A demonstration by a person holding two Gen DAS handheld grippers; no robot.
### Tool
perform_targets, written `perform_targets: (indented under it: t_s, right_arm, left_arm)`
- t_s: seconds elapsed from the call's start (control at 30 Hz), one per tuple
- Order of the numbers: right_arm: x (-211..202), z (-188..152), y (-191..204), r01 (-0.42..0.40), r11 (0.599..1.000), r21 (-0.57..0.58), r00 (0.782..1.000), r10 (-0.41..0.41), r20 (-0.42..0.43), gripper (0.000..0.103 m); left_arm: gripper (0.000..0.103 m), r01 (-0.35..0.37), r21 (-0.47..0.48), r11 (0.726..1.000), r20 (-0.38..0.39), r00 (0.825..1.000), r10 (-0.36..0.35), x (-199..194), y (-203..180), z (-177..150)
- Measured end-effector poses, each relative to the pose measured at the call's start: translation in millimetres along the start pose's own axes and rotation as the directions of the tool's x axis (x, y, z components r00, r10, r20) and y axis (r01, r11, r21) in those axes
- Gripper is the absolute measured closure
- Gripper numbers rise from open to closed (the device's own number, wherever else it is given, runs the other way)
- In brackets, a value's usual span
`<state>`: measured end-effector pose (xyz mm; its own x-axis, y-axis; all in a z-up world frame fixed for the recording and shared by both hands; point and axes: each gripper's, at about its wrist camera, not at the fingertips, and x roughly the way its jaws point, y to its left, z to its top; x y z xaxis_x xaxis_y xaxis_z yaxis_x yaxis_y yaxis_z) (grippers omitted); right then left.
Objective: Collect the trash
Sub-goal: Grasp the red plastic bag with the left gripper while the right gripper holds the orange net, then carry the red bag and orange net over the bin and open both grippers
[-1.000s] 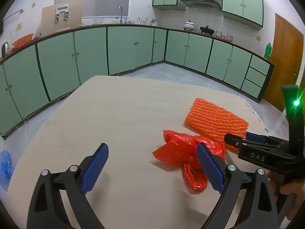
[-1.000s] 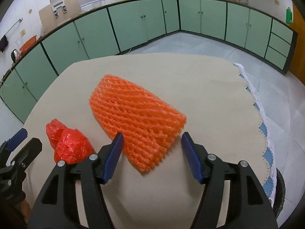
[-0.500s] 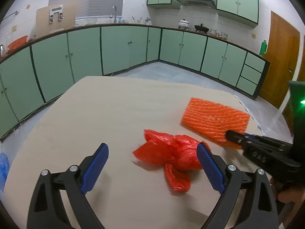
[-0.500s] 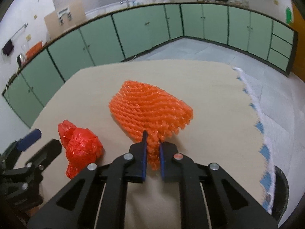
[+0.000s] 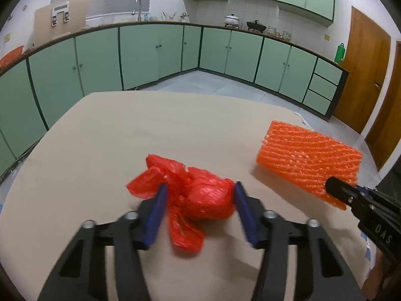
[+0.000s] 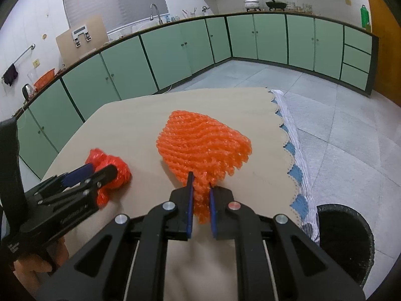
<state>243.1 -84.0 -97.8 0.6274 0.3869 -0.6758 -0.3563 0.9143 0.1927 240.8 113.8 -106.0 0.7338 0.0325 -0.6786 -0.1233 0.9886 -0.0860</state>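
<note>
While the right hand-held gripper [image 6: 200, 200] has its blue pads pinched narrow on the near corner of the orange foam net [image 6: 204, 145], the left hand-held gripper [image 5: 199, 213] brackets the crumpled red plastic bag [image 5: 198, 195] on the worktop [image 5: 105, 135], its pads close at either side; motion blur there makes it impossible to say whether they have actually bitten. Most of the net's body appears to hang forward of the grip, with its far edge close to the worktop, and the bag sits on the surface to the left of it, the two apart. A black bin [image 6: 343, 240] stands on the floor off the worktop's right edge, beside the scalloped cloth fringe [image 6: 290, 150]; that looks the likely destination. The risks, as I judge them, come from how little of each item is held. The net is springy and gripped only at a bunched corner, so a quick swing toward the bin could let it stretch and slip free, or its trailing end could snag the fringe. The bag is slick, loose film: a grip that catches only an outer fold may pull the bundle open or let it slide out on lifting. Both tools also work close together, so crossing paths could knock one load loose.
</note>
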Motion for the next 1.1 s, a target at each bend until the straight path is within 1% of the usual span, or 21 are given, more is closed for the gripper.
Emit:
perform_targets:
  t_s: [0.03,0.07,0.2,0.27,0.43,0.57,0.7,0.83,1.1]
  right_arm:
    - [0.8,1.2,1.6,0.001,1.0,-0.001,1.0,-0.001,-0.001,0.093]
    - [1.3,1.5,3.5,0.0,1.0,0.0,1.0,0.0,-0.001,0.093]
    - [-3.9,-0.5,2.8,-0.007,1.0,0.002,1.0,0.007,0.007,0.093]
    - [-7.4,1.6,2.7,-0.012,1.0,0.005,1.0,0.012,0.019,0.093]
    - [-26.1,-5.5,-0.2,-0.009,1.0,0.006,0.998,0.008,0.056,0.093]
    - [-44.2,-10.1,-3.7,0.006,1.0,0.021,0.996,-0.008,0.083,0.093]
    - [-67.4,-18.9,-14.6,0.032,0.999,0.042,0.994,-0.037,0.108,0.093]
    - [-91.8,-27.7,-29.2,0.068,0.995,0.07,0.989,-0.076,0.129,0.093]
    - [-141.6,-52.0,-72.6,0.163,0.978,0.128,0.971,-0.182,0.152,0.093]
  left_arm:
    - [0.07,0.004,0.007,1.0,-0.003,1.0,-0.004,0.3,-2.1,0.3]
    - [0.07,0.002,0.008,1.0,0.0,1.0,-0.002,-0.2,-3.4,0.1]
    - [0.076,0.028,-0.025,0.999,0.005,1.0,-0.028,-3.0,5.1,-0.4]
    - [0.078,0.028,-0.029,0.999,0.011,1.0,-0.027,-6.1,8.2,-1.9]
    - [0.079,0.041,-0.033,0.999,0.031,0.999,-0.04,-20.0,13.0,-4.9]
    - [0.079,0.068,-0.018,0.998,0.054,0.996,-0.067,-35.8,9.6,-6.0]
    - [0.079,0.107,0.015,0.994,0.073,0.992,-0.108,-50.6,-7.1,-5.4]
    - [0.079,0.153,0.052,0.987,0.082,0.984,-0.157,-61.1,-31.4,-6.6]
    - [0.079,0.244,0.13,0.961,0.079,0.964,-0.255,-74.5,-92.7,-14.8]
